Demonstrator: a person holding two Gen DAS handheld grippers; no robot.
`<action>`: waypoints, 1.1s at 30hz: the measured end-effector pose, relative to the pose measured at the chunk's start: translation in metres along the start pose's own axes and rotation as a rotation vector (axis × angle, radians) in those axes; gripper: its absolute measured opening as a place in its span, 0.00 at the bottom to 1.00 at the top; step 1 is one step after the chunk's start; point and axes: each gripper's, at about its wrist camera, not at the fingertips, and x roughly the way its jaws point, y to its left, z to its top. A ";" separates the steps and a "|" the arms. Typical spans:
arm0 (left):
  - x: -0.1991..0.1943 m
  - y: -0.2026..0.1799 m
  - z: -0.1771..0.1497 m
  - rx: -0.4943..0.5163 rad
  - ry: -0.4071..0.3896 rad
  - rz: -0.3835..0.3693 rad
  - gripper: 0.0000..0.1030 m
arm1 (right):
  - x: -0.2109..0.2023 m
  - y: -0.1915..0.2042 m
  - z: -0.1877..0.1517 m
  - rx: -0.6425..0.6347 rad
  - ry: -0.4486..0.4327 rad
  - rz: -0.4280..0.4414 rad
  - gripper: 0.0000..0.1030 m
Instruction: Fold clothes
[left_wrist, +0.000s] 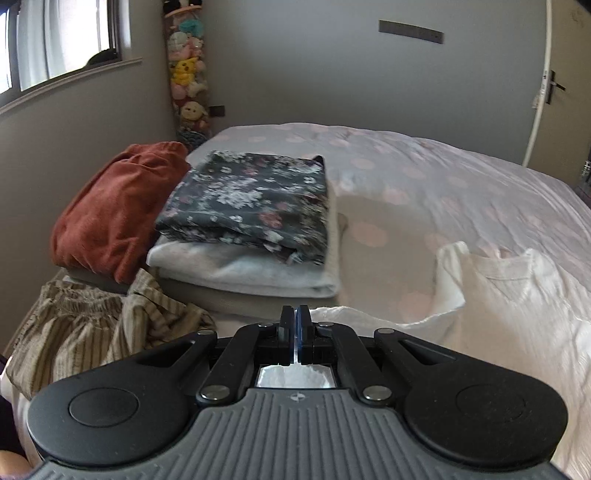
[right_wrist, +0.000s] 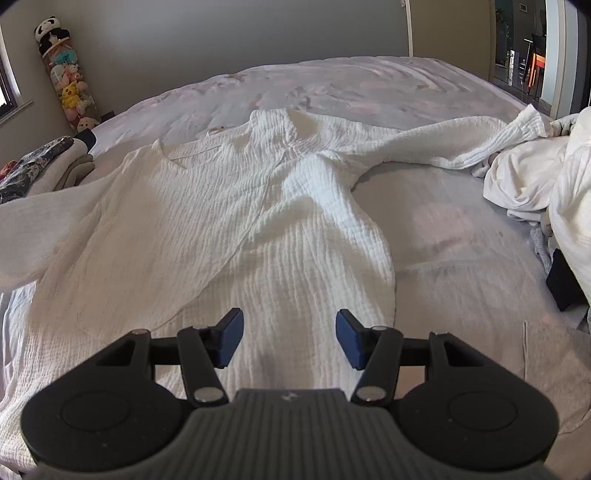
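A white crinkled long-sleeved shirt (right_wrist: 229, 206) lies spread on the bed, collar away from me, its right sleeve (right_wrist: 461, 136) stretched toward the far right. My right gripper (right_wrist: 290, 334) is open and empty, just above the shirt's lower part. In the left wrist view the shirt (left_wrist: 517, 295) lies at the right. My left gripper (left_wrist: 294, 317) is shut; white fabric shows at its base, but I cannot tell whether cloth sits between the pads.
A stack of folded clothes with a dark floral piece (left_wrist: 251, 203) on top sits at the left, beside a rust-red garment (left_wrist: 110, 206) and a striped beige garment (left_wrist: 92, 339). A heap of white laundry (right_wrist: 546, 173) lies at the right. The bedspread (left_wrist: 443, 177) stretches beyond.
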 end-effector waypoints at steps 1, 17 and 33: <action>0.008 0.007 0.003 0.006 0.004 0.028 0.00 | 0.002 0.000 0.000 0.000 0.006 -0.001 0.57; 0.077 0.046 -0.003 0.052 0.061 0.204 0.18 | 0.016 -0.005 -0.001 0.035 0.044 -0.012 0.57; -0.058 -0.031 -0.132 0.091 0.236 -0.268 0.50 | -0.002 -0.024 0.007 0.166 0.074 0.015 0.58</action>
